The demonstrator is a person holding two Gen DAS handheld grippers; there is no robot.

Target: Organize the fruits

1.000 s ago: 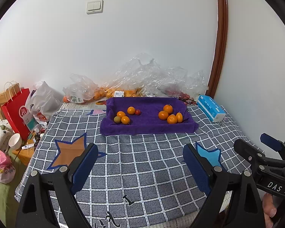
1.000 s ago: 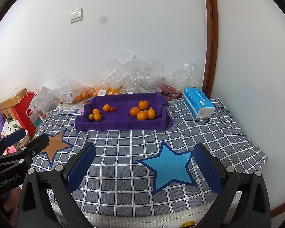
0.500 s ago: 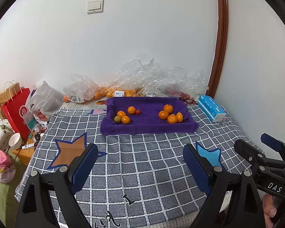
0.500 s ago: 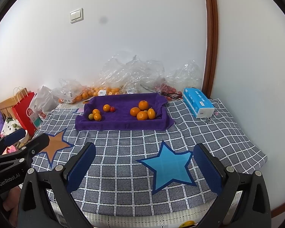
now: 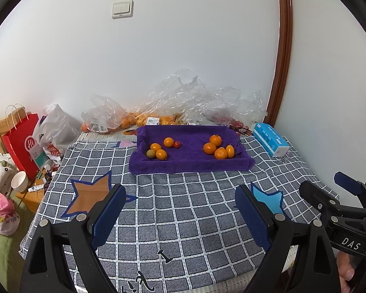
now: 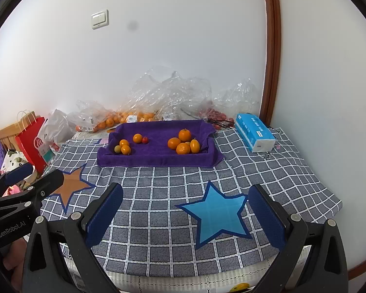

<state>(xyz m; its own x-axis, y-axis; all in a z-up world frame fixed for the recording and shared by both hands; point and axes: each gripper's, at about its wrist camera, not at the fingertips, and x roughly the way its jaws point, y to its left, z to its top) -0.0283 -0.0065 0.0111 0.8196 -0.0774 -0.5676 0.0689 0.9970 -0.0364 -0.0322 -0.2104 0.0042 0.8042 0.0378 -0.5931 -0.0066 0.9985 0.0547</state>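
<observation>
Purple towel tray [image 5: 190, 161]: near the far edge of the checked tablecloth [image 5: 183, 210]. Holds two fruit clusters: left group [image 5: 158, 150], right group [image 5: 218, 147]. Left gripper [image 5: 180, 216]: jaws wide apart, empty, above the near edge. Right gripper [image 6: 185, 216]: jaws likewise spread, empty, near edge. Blue tissue box [image 6: 255, 135]: far right corner.

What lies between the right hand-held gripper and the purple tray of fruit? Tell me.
Only the checkered tablecloth with its blue star patch; nothing stands between the right hand-held gripper and the purple tray. The right wrist view shows it.
</observation>
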